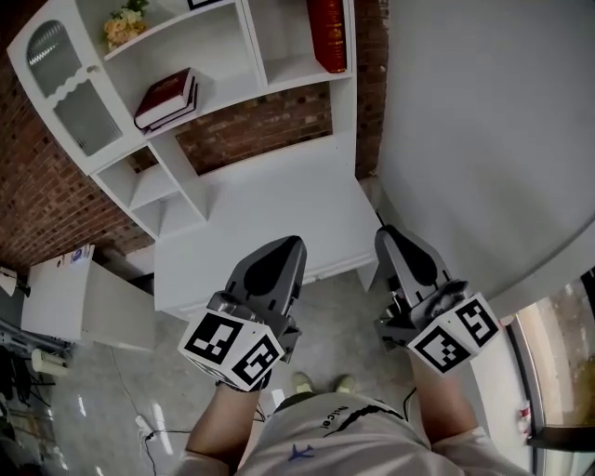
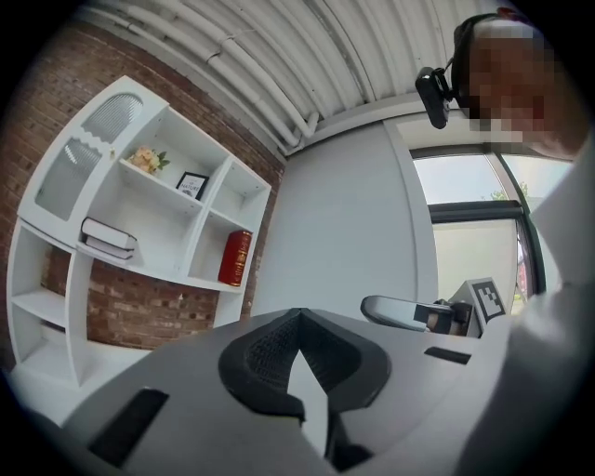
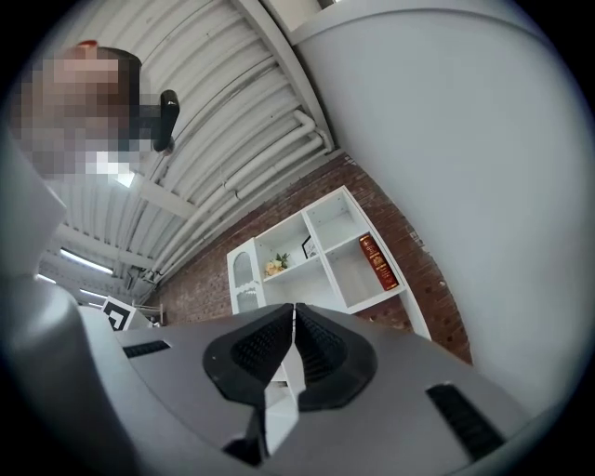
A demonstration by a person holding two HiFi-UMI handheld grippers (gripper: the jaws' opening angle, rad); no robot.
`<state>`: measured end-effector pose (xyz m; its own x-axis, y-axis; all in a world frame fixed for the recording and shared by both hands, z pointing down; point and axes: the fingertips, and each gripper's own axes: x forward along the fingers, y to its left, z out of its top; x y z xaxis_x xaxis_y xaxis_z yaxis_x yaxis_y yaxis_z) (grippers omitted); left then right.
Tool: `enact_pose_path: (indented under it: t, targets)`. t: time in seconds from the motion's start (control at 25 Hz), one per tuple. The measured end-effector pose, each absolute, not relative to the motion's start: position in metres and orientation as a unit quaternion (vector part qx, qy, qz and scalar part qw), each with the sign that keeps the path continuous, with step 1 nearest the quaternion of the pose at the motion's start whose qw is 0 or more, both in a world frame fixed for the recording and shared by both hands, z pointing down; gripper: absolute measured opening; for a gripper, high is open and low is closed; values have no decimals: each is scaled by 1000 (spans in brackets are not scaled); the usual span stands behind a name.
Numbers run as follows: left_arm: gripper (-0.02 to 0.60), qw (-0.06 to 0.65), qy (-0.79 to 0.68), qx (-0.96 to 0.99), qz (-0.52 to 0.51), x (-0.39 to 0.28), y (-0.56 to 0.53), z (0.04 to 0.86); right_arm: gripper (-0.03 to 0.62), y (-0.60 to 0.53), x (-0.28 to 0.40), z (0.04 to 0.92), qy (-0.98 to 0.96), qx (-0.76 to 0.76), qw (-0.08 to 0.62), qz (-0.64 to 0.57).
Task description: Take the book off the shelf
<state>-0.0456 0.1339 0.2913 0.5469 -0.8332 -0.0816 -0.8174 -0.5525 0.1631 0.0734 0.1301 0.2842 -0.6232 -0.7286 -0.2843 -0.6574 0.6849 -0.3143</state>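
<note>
A red book (image 1: 326, 33) stands upright in the right compartment of the white wall shelf (image 1: 223, 88); it also shows in the left gripper view (image 2: 234, 257) and the right gripper view (image 3: 376, 261). Two dark books (image 1: 167, 98) lie flat in a stack one compartment to the left. My left gripper (image 1: 296, 244) and right gripper (image 1: 384, 232) hover side by side over the near edge of the white desk, well short of the shelf. The left gripper's jaws (image 2: 297, 314) meet with nothing between them, and so do the right gripper's jaws (image 3: 294, 309).
The white desk top (image 1: 270, 204) lies under the shelf against a brick wall. A grey curved wall (image 1: 483, 121) stands close on the right. Flowers (image 1: 124, 23) and a small picture frame (image 2: 192, 185) sit on upper shelves. A low white cabinet (image 1: 65, 297) stands at left.
</note>
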Motion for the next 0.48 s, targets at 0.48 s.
enact_pose_path:
  t: [0.48]
  targets:
    - [11, 45, -471, 878, -69, -29, 134, 297, 20, 134, 88, 289, 893, -404, 194, -50]
